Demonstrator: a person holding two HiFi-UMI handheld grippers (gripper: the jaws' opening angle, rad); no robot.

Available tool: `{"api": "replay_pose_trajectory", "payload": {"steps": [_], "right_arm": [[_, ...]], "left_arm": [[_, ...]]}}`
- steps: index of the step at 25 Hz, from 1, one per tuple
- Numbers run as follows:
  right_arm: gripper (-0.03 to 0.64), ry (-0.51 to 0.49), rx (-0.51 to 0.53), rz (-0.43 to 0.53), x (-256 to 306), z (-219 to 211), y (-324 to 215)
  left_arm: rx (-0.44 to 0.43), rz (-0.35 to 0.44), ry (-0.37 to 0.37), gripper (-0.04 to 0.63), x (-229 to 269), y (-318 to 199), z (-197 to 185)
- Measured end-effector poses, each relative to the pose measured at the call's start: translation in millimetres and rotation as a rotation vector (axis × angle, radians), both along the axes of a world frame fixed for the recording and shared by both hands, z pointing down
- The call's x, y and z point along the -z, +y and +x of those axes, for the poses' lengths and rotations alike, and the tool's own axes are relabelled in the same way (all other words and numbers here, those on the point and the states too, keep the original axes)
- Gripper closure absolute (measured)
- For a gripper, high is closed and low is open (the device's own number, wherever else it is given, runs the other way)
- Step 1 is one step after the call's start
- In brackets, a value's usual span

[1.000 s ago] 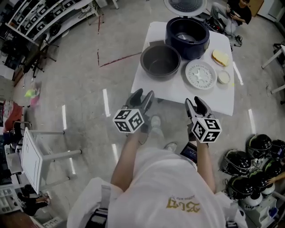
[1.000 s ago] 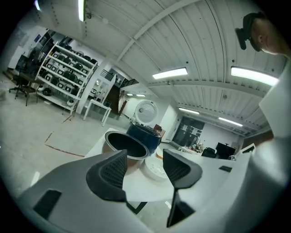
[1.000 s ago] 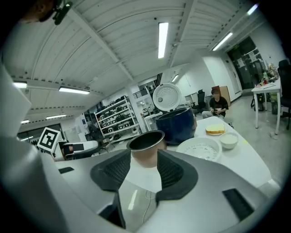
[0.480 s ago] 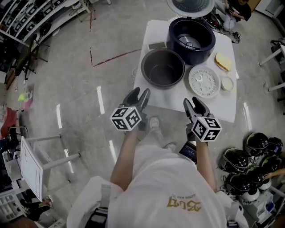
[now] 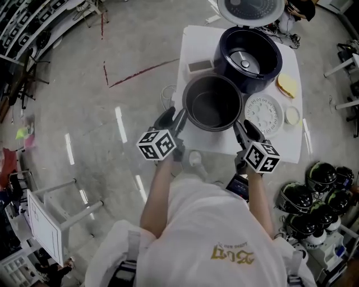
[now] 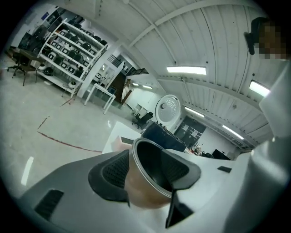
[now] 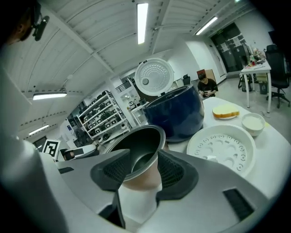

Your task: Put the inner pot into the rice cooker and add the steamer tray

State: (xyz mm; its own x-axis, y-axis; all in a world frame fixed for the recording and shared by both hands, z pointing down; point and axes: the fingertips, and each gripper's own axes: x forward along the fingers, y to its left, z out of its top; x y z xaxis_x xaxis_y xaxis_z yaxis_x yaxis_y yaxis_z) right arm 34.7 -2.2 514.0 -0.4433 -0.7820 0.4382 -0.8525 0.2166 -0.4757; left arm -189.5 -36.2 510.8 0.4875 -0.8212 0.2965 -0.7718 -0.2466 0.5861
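Left hand-held gripper [image 5: 172, 117] sits at the left rim of the pot [image 5: 212, 103], mid-frame in the head view. Its jaws have just been closing, and its own view shows the pot's wall between the pads, but we see neither pad pressing on it, so we read them as apart. Our right hand-held gripper [image 5: 244, 129] is at the pot's lower right rim, jaws wide, with the rim between them and not clamped as far as we can tell. Nothing of the task is done yet. The pot stands upright and empty on the desk [image 5: 280, 147], just beside the cooker [image 5: 251, 56], which is above it in the frame with its lid [image 5: 249, 8] up and its well bare. The tray [image 5: 263, 115] lies flat on the desk, right of the pot. We judge the step in hand to be taking the pot by its rim on both sides; what is left is lifting it into the cooker and setting the tray on top.
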Motion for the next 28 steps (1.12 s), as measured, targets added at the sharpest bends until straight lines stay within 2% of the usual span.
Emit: {"api": "replay_pose_trajectory", "payload": {"steps": [6, 12, 15, 18, 22, 28], "right_arm": [[0.413, -0.005, -0.076, -0.057, -20.3, -3.0, -26.1], [0.414, 0.003, -0.115, -0.099, -34.9, 5.0, -33.3], [0.414, 0.008, -0.121, -0.108, -38.1, 2.5, -32.2], [0.419, 0.017, -0.133, -0.117, -44.5, 4.4, -34.7], [0.469, 0.03, -0.132, -0.117, -46.2, 5.0, -39.6], [0.492, 0.03, -0.131, -0.124, -43.9, 1.7, -37.2]], "left_arm": [[-0.07, -0.049, 0.013, 0.377, -20.2, -28.2, 1.5], [-0.138, -0.075, -0.018, 0.393, -33.8, -40.9, 20.4], [-0.149, -0.082, -0.011, 0.394, -36.8, -41.0, 21.6], [-0.147, -0.084, -0.033, 0.433, -42.1, -44.6, 22.5], [-0.166, -0.088, -0.073, 0.48, -43.7, -49.3, 28.4], [-0.167, -0.105, -0.081, 0.486, -42.2, -46.7, 25.5]]}}
